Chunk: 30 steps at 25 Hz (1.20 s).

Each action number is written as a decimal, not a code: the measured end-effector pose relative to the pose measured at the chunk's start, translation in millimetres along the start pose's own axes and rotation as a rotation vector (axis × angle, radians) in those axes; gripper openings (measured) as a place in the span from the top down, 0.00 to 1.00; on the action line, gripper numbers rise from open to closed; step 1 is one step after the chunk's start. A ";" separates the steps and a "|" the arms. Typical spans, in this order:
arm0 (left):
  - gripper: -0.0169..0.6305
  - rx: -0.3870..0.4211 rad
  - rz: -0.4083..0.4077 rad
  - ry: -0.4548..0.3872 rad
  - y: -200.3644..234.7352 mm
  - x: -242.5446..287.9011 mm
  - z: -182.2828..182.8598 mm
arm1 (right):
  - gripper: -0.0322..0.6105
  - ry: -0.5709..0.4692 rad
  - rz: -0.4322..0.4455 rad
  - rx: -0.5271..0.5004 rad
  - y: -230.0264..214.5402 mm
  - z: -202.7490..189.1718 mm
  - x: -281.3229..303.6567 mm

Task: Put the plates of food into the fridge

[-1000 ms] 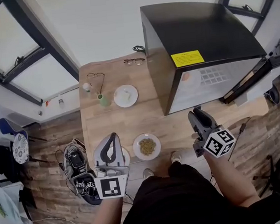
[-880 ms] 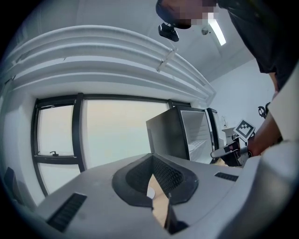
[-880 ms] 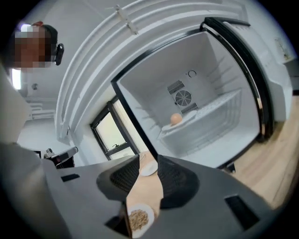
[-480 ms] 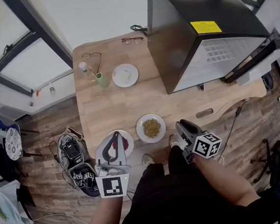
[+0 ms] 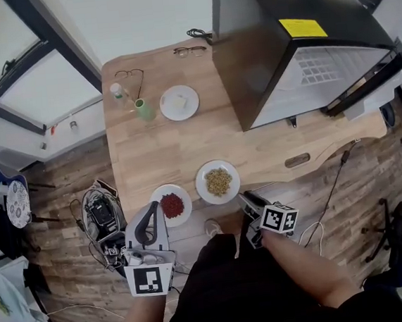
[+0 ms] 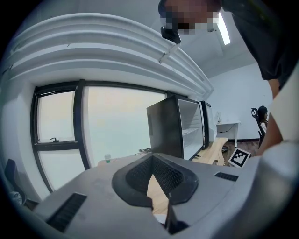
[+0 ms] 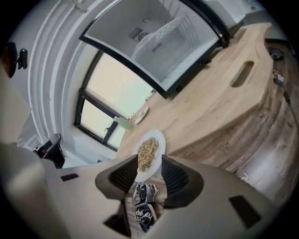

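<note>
Three plates (image 5: 218,182) (image 5: 171,205) (image 5: 179,102) and one fridge (image 5: 275,50) stand on the surface (image 5: 158,154). Left tongs (image 5: 152,207) are closed and empty. Right tongs (image 5: 245,200), just opening, gape wide, gripping nothing.

The grain plate (image 5: 218,182) lies on the table's (image 5: 158,154) near edge, before the fridge (image 5: 282,50).

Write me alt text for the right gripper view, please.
The right gripper, its jaws just opened wider and gripping nothing, frames a plate of grains at the table's edge. Beyond are an open fridge and a window.
</note>
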<state>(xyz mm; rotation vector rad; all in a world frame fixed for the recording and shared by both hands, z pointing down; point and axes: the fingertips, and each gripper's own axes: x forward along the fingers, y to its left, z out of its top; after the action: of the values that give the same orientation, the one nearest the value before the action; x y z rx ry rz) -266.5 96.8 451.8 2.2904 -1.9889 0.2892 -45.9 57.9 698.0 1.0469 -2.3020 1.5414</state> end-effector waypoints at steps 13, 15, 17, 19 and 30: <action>0.97 0.039 -0.017 0.061 7.2 -14.7 -7.9 | 0.69 -0.001 0.000 0.200 -18.5 -19.6 48.3; 0.97 0.043 -0.015 0.062 9.9 -13.2 -5.7 | 0.78 0.002 0.011 0.209 -16.1 -18.9 49.8; 0.97 0.056 -0.023 0.057 9.5 -10.6 -3.7 | 0.83 0.015 0.033 0.217 -11.2 -18.4 51.0; 0.97 0.061 -0.034 0.052 5.8 -8.0 -3.0 | 0.86 0.007 0.065 0.240 -5.8 -14.8 49.4; 0.97 0.055 -0.064 -0.023 -9.3 11.5 23.7 | 0.90 -0.061 0.112 0.234 3.7 24.4 11.0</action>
<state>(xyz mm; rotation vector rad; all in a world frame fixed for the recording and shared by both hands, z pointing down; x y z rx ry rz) -253.9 82.4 431.4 2.3959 -1.9377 0.3173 -50.8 32.6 689.9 1.0457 -2.2979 1.8856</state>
